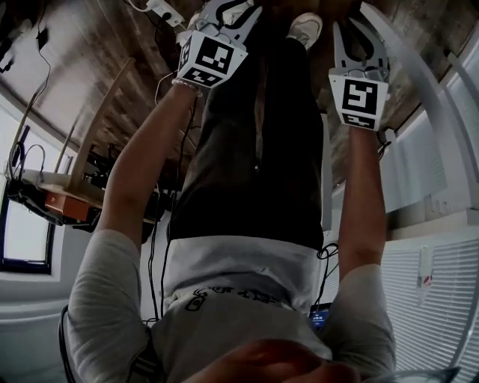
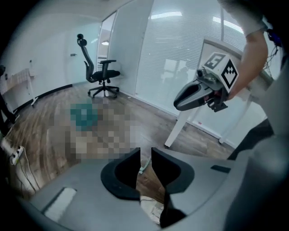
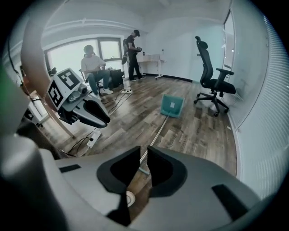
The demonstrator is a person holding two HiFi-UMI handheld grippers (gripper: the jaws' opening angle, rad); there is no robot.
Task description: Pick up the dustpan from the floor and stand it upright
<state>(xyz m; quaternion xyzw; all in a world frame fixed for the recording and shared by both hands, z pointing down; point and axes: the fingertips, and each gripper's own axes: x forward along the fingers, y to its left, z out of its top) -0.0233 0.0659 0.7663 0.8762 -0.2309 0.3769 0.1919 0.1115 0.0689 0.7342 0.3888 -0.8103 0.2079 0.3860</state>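
Observation:
The teal dustpan (image 3: pixel 172 106) lies on the wood floor out ahead in the right gripper view. Its long pale handle (image 3: pixel 156 131) runs back toward my right gripper (image 3: pixel 143 150), which is shut and holds nothing. In the left gripper view the dustpan (image 2: pixel 83 115) is partly under a mosaic patch. The handle's end (image 2: pixel 143 165) shows beyond the narrow gap of my left gripper (image 2: pixel 145 152), which is open and empty. In the head view both grippers point down at the floor, left gripper (image 1: pixel 227 10) and right gripper (image 1: pixel 359 30), either side of the person's legs.
A black office chair (image 3: pixel 214 81) stands near the glass wall with blinds. A white table leg (image 2: pixel 178 128) is to the right of the left gripper. A power strip with cables (image 3: pixel 94 135) lies on the floor. Two people (image 3: pixel 92 67) are at the far window.

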